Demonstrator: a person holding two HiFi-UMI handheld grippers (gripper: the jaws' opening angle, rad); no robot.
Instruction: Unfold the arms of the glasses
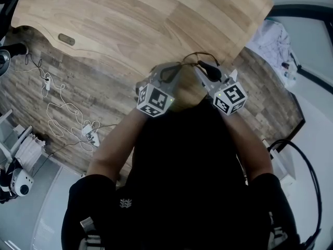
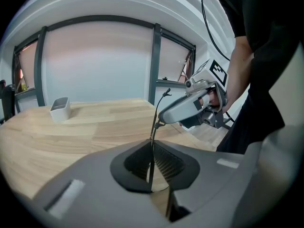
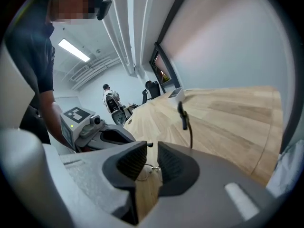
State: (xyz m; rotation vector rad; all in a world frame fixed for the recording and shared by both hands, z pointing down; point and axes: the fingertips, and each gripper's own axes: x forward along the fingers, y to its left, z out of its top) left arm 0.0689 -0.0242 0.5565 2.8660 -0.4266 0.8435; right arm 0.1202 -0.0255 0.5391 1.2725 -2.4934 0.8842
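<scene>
over the bench (image 1: 156, 20) edge: you hold the glasses (image 2: 156, 124) aloft
left tongs (image 2: 152, 163): clamped on the glasses' thin frame
right tongs (image 3: 151, 163): slightly apart, wire frame between them

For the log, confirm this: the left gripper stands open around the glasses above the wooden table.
Not open: the left gripper is shut on the glasses above the wooden table, as the left gripper view shows.
</scene>
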